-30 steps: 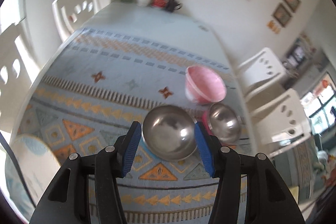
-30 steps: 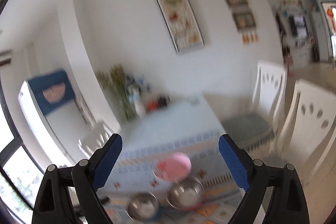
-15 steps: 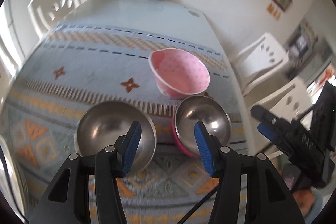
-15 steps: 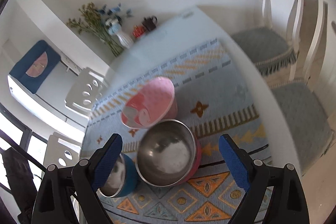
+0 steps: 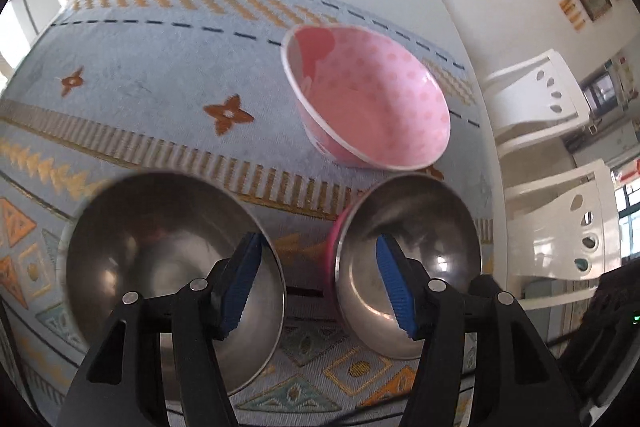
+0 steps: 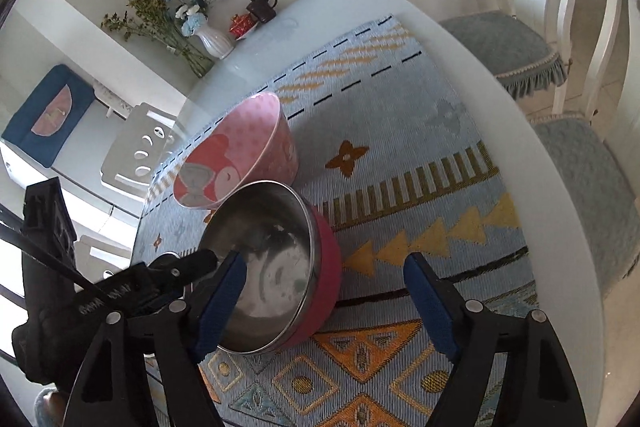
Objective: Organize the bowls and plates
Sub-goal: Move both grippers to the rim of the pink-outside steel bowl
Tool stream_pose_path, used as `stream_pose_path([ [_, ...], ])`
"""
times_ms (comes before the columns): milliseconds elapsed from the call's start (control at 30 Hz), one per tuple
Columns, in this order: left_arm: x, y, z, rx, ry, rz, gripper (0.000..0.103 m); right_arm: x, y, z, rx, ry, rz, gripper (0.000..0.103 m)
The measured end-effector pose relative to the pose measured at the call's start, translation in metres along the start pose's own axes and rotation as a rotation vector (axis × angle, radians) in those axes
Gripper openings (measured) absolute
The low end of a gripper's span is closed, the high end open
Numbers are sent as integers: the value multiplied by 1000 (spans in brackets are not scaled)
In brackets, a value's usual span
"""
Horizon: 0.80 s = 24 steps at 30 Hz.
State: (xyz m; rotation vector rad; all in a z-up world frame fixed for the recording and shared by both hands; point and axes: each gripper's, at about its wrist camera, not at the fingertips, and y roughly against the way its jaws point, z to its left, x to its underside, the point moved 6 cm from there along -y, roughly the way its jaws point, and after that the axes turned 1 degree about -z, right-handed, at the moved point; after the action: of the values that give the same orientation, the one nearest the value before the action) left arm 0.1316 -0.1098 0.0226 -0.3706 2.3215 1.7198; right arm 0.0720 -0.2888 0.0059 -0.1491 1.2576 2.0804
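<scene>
A pink dotted bowl [image 5: 372,111] stands on the patterned cloth, also in the right wrist view [image 6: 240,155]. Nearer are two steel bowls: one at the left [image 5: 160,259] and one with a pink outer shell at the right [image 5: 412,259], which also shows in the right wrist view [image 6: 272,267]. My left gripper [image 5: 318,285] is open and empty; its fingers hang over the inner rims of the two steel bowls, with the gap between the bowls between them. My right gripper [image 6: 324,301] is open and empty, its fingers on either side of the pink-shelled bowl's right rim.
The patterned cloth [image 6: 420,155] covers a white table [image 6: 540,187]. A vase of flowers [image 6: 212,39], a red item and a dark teapot [image 6: 262,7] stand at the far end. White chairs [image 5: 552,227] stand at the right; cushioned seats [image 6: 504,47] show beside the table.
Both grippers have dropped closer to the bowls. The left view has shifted right, from over the left steel bowl to between the two. The right gripper now straddles the pink-shelled bowl's rim.
</scene>
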Motion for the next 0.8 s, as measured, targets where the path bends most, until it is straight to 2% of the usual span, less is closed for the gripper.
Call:
stream_pose_path([
  [133, -10, 27, 10, -27, 19, -75, 56, 2, 0, 0, -16, -20, 9, 79],
  [233, -23, 41, 6, 44, 65, -124, 57, 1, -3, 1, -18, -32, 8, 79],
  [267, -26, 40, 3, 85, 77, -120, 59, 1, -5, 2, -18, -32, 9, 79],
  [367, -22, 18, -6, 109, 65, -37, 58, 2, -11, 5, -23, -27, 20, 79],
  [533, -7, 3, -30, 143, -30, -15, 57, 11, -16, 9, -25, -17, 50, 79],
  [633, -1, -9, -34, 131, -64, 16, 55, 14, -18, 7, -31, -31, 61, 79],
  [733, 0, -11, -30, 90, -75, 8, 51, 15, -17, 4, -25, -35, 61, 79],
  [800, 0, -13, -27, 65, -91, 2, 41, 14, -17, 4, -30, -36, 58, 79],
])
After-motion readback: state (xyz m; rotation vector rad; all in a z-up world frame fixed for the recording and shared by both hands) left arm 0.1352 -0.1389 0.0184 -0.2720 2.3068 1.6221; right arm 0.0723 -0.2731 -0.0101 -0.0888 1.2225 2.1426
